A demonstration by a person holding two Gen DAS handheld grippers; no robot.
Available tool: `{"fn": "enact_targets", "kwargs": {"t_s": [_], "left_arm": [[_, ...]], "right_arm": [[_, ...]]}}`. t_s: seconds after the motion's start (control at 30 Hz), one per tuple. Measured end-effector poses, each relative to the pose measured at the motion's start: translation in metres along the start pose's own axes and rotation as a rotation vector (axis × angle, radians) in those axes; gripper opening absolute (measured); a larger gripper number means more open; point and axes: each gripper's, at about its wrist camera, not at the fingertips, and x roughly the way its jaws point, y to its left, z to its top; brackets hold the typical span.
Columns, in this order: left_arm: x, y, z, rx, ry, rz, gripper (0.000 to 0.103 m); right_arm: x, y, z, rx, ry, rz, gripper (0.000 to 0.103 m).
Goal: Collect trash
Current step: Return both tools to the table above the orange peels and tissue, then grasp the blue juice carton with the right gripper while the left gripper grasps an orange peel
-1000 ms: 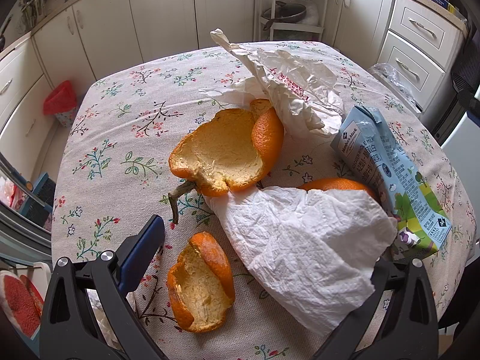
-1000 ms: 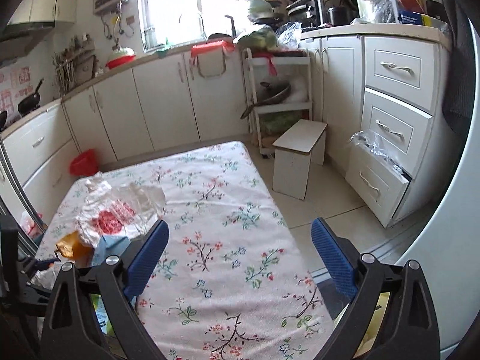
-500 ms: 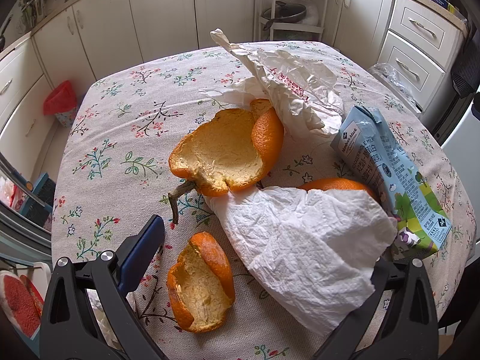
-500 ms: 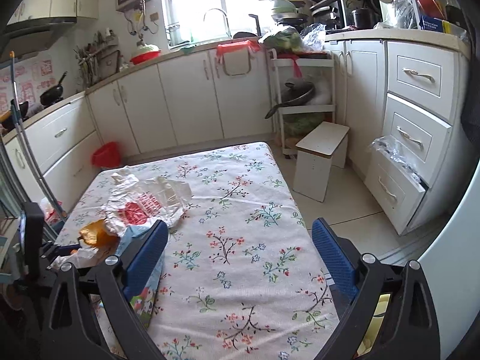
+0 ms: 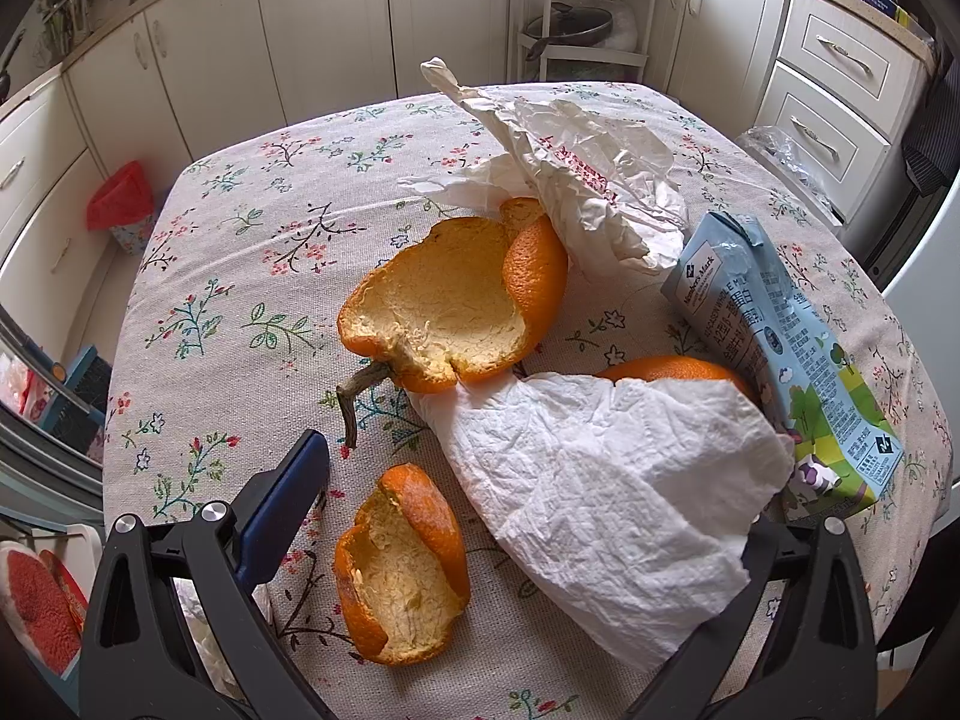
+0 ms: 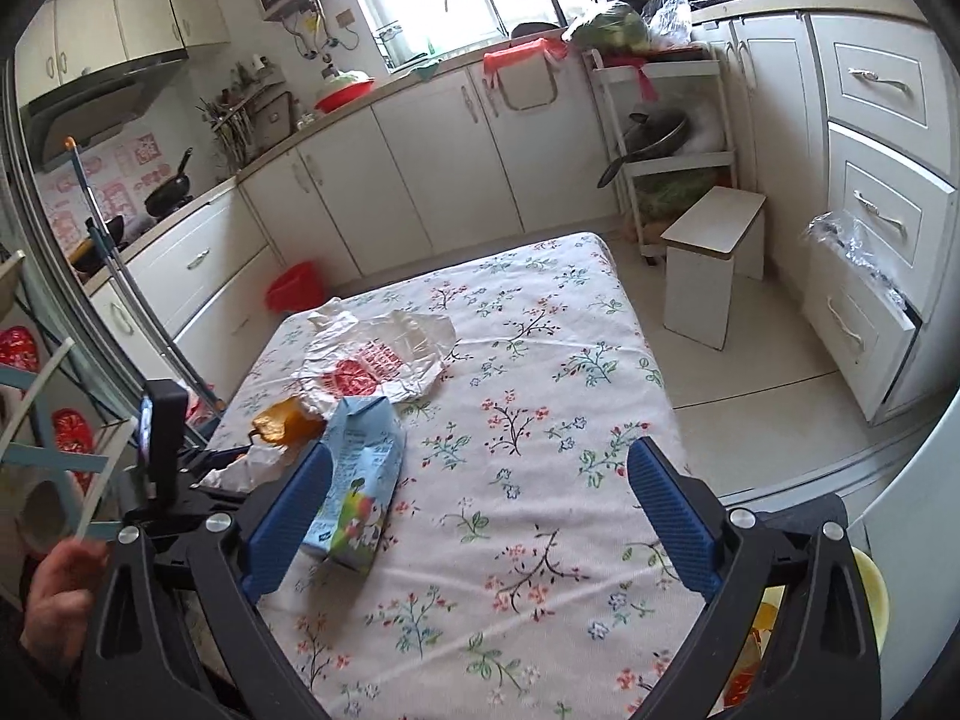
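A paper towel (image 5: 606, 504) draped over the left gripper's (image 5: 528, 534) right finger beside the milk carton (image 5: 780, 354); its jaws stood apart. Only the right wrist view showed a stool (image 6: 714, 264) beyond the desk (image 6: 540, 420), between the right gripper's (image 6: 480, 516) parted jaws.

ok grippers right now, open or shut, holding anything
left gripper: open, holding nothing, over the peel and tissue.
right gripper: open, empty.

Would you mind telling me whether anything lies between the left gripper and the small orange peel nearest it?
Nothing visible does. The small orange peel lies bare on the tablecloth between the left gripper's open fingers; the white tissue lies just beside it.
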Motion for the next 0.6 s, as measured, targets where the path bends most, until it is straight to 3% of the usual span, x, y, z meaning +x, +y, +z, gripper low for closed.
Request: {"fn": "enact_targets", "kwargs": {"t_s": [0.4,0.43,0.53,0.6], "left_arm": [[0.0,0.0,0.0,-0.006,0.002,0.006,0.097],[-0.002,0.002,-0.003,-0.019,0.005,0.027,0.096],[-0.016,0.006,-0.004,-0.06,0.001,0.22,0.096],[-0.04,0.01,-0.006,-0.088,-0.083,0.227,0.096]], "right_arm": [[-0.002,-0.016,0.0,0.01,0.024,0.009,0.095],[-0.001,-0.013,0.0,-0.002,0.027,0.012,0.095],[0.002,-0.004,-0.001,-0.035,0.029,0.019,0.095],[0.003,0.0,-0.001,-0.045,0.028,0.027,0.095]]}}
